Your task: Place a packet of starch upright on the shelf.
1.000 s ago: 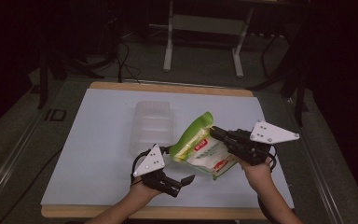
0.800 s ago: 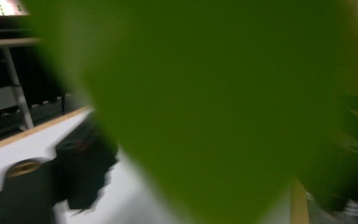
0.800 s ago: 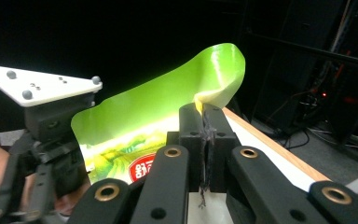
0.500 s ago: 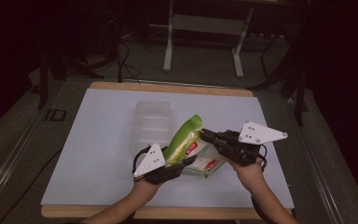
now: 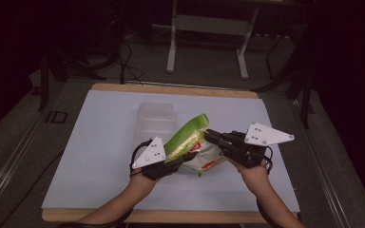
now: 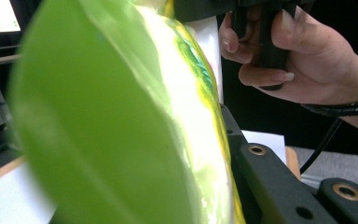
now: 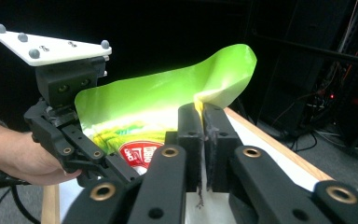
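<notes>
While the green snack bag (image 5: 188,138) is held up off the white table (image 5: 100,156), both grippers grip it, one from each side. In the high view the bag slants, its plain green upper end pointing away from the person and its printed lower end, white with red and yellow marks, lying toward the near edge of the table. The left gripper (image 5: 183,159) meets the bag at its lower left edge, and the left hand (image 5: 145,173) sits just behind it, nearer the person. The right gripper (image 5: 209,135) meets the bag at its right edge, about midway along, with the right hand (image 5: 249,168) behind it to the bag's right.

In the right gripper view the two black jaws are pressed together on a thin edge of the bag (image 7: 168,112), which rises green above them and shows a red label lower down; the left gripper's body (image 7: 74,135) stands at the bag's far side with its white three-cornered plate (image 7: 51,44) on top. In the left gripper view the bag (image 6: 102,121) is very close and blurred, and one black jaw lies against its right side; the other jaw is hidden behind the bag, yet the bag appears clamped there. Beyond the bag, the right hand (image 6: 298,60) holds its gripper's handle.

A clear plastic container (image 5: 157,121) rests on the table just behind the bag, farther from the person.
</notes>
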